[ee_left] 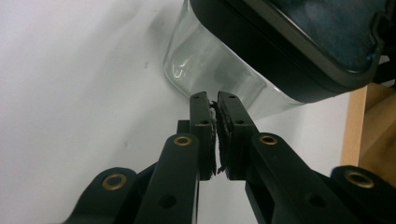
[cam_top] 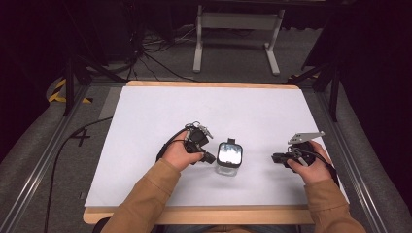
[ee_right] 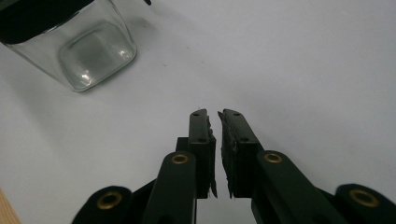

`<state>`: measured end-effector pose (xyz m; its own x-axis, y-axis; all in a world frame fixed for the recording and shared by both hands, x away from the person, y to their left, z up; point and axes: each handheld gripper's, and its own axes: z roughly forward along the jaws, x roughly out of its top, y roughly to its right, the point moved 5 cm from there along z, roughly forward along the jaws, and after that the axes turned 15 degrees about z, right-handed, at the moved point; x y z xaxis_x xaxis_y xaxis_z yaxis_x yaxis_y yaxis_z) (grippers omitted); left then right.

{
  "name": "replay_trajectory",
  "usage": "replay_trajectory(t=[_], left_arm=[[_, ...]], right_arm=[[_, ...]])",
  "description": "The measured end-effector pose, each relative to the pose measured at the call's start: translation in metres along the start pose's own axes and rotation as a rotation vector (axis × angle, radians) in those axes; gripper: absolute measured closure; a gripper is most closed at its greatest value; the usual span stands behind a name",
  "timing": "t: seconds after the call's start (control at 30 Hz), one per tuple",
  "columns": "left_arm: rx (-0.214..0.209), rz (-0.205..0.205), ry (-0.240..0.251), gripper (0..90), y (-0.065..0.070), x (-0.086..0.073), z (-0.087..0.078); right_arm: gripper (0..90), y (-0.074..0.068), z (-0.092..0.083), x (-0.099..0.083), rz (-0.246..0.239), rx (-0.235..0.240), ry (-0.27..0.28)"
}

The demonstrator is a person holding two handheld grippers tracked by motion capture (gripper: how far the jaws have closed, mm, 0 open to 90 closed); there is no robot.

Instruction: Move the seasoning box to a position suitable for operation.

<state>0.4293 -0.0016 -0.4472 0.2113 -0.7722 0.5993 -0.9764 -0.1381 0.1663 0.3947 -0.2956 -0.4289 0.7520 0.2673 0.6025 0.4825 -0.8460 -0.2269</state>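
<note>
A square clear glass jar with a black lid stands upright near the front middle of the white table top. My left gripper sits just left of it, jaws shut with nothing between them. In the left gripper view the jar rises right beyond the closed tips of the left gripper, its black lid above. My right gripper rests well to the jar's right, pointing toward it. In the right gripper view the right gripper is shut and empty, and the jar stands apart at upper left.
The white sheet covers a wooden table with its bare front edge near the person. Metal rails run along both sides. Cables and a white frame base lie on the floor beyond the far edge.
</note>
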Motion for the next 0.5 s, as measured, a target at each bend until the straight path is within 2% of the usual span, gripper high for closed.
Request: replay_trajectory(t=[0.07, 0.1, 0.27, 0.5], left_arm=[[-0.003, -0.001, 0.002, 84.8, 0.0016, 0.0011, 0.0012], [-0.007, 0.014, -0.005, 84.8, 0.0038, 0.0029, 0.0032], [-0.024, 0.033, -0.015, 83.9, 0.0092, 0.0063, 0.0085], [-0.023, 0.026, -0.004, 82.3, 0.0098, 0.0074, 0.0082]], right_arm=[[83.2, -0.0001, 0.0001, 0.0000, 0.000, 0.000, 0.000], [83.2, -0.0007, 0.0001, 0.0000, -0.001, 0.002, -0.001], [83.2, -0.0013, 0.0006, -0.0001, 0.001, 0.001, -0.002], [83.2, -0.0024, 0.0016, 0.0002, -0.008, 0.003, -0.005]])
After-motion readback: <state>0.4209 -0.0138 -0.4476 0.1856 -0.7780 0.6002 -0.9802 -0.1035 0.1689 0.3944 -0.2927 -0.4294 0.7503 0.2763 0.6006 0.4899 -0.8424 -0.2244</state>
